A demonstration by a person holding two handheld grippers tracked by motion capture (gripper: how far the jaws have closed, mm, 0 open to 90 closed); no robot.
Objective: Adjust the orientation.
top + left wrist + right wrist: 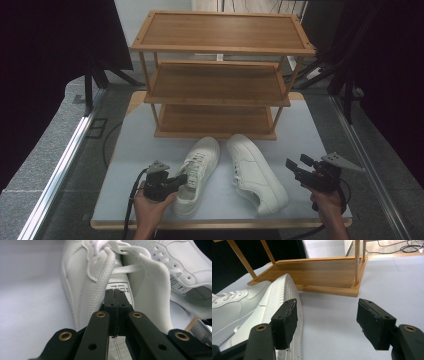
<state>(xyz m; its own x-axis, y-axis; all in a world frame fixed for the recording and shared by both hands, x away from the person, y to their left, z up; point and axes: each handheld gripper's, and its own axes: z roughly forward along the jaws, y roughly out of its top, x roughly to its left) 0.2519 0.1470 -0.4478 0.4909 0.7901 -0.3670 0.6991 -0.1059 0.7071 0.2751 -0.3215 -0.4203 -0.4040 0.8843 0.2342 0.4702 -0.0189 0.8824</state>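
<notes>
Two white shoes lie near the desk's (pixel 125 150) front edge, toes toward the rack (pixel 220 75): our left gripper (pixel 115 293), fully closed, probes the left shoe's (pixel 197 172) opening; our right gripper (pixel 295 167) waits wide and empty beside the right shoe (pixel 255 172).

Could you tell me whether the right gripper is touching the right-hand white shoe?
Apart. The high view shows the right gripper, jaws open, held off to the side of the right-hand white shoe, with bare table between them.
</notes>
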